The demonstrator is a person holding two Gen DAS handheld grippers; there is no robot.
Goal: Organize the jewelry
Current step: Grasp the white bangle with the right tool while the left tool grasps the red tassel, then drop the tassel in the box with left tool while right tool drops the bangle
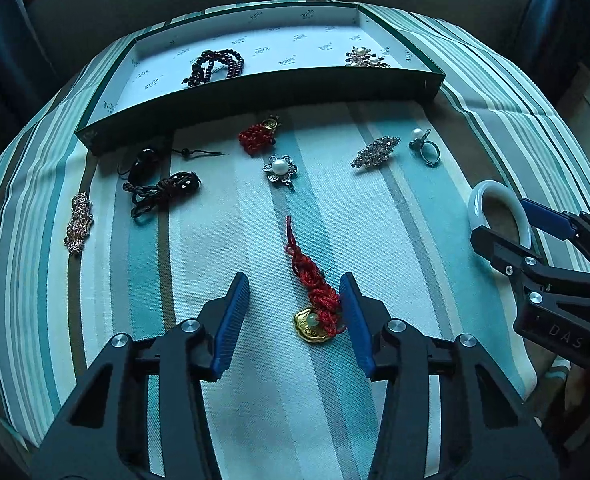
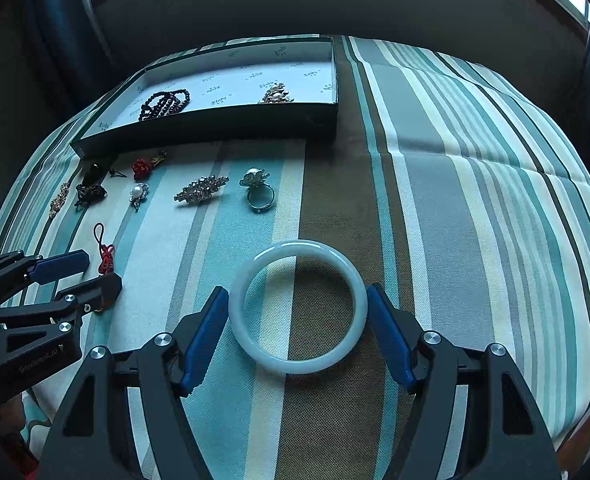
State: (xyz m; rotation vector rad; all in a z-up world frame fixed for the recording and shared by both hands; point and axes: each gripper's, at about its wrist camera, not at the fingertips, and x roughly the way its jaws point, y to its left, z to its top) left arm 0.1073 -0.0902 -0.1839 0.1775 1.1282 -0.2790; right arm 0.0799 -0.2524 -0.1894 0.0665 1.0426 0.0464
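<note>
**Striped cloth, box at far edge: both grippers straddling a piece**

Surface: striped tablecloth [image 2: 455,200], open green box [image 1: 255,88] at the far side, loose pieces scattered in front of it.

Your right gripper [image 2: 298,320] is spread wide around the pale jade bangle [image 2: 298,307], which lies flat on the cloth, near and right of centre. Both pads sit just beside its outer rim, left and right; contact cannot be confirmed. The ring is symmetric, so no long axis matters here; closing should pinch it across its diameter.

Your left gripper [image 1: 295,320] is also spread, over the red knotted charm [image 1: 315,292]. Its long axis runs near to far, cord loop pointing away and gold coin nearest you, roughly parallel to the fingers. The right-hand pad appears to touch the knot; the left-hand pad stands apart.

The box already holds dark beads [image 1: 215,66] and a pearl brooch [image 1: 365,58].

View differences: the left wrist shows the charm's coin end; the right wrist hides it behind the left gripper, but shows the bangle's full circle.
</note>
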